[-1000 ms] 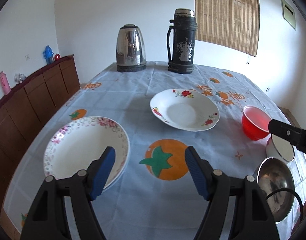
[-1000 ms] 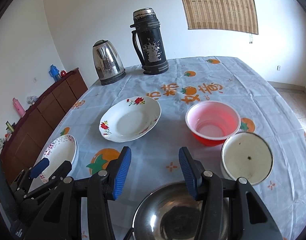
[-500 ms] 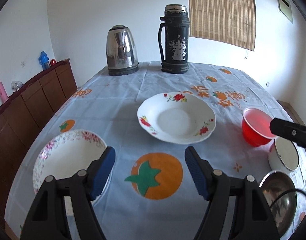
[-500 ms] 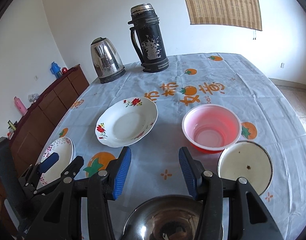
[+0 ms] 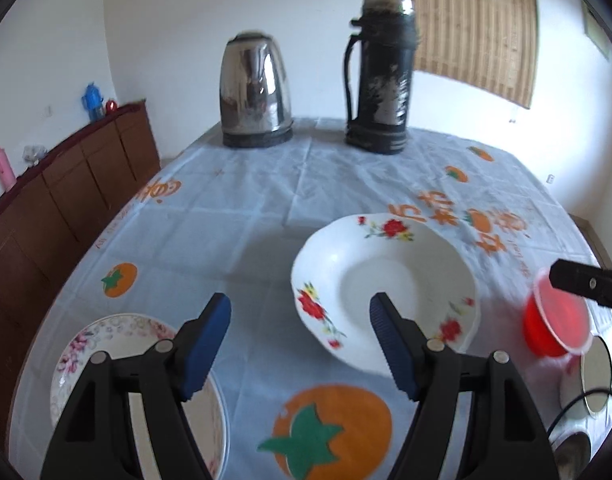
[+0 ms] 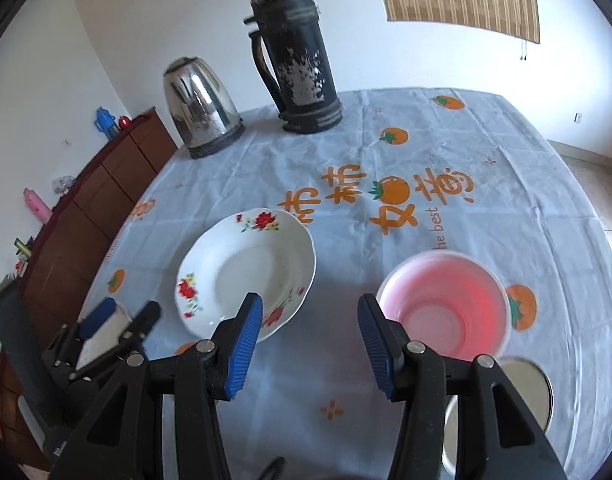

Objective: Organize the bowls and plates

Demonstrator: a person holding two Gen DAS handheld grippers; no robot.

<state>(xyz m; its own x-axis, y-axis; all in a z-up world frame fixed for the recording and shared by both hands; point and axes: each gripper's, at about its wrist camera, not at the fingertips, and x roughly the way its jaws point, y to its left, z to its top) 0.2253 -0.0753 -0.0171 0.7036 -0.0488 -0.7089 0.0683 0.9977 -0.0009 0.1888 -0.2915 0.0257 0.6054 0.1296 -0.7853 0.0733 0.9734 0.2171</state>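
Both tools hang above the counter (image 6: 486, 208), which is covered by a pale blue cloth printed with orange persimmons. The left hand-held gripper (image 5: 299, 344) is spread wide and holds nothing; its right blue pad overlaps the near edge of the white rose-patterned plate (image 5: 386, 292) in view, while the pink-flowered plate (image 5: 105, 344) lies under its left finger at the near left. The right hand-held gripper (image 6: 310, 340) is likewise spread and empty, with the rose plate just left of it and the red plastic bowl (image 6: 442, 308) just right. A white enamel bowl (image 6: 522, 384) sits near right. The steel kettle (image 6: 199, 120) and black thermos (image 6: 297, 60) stand at the far end.
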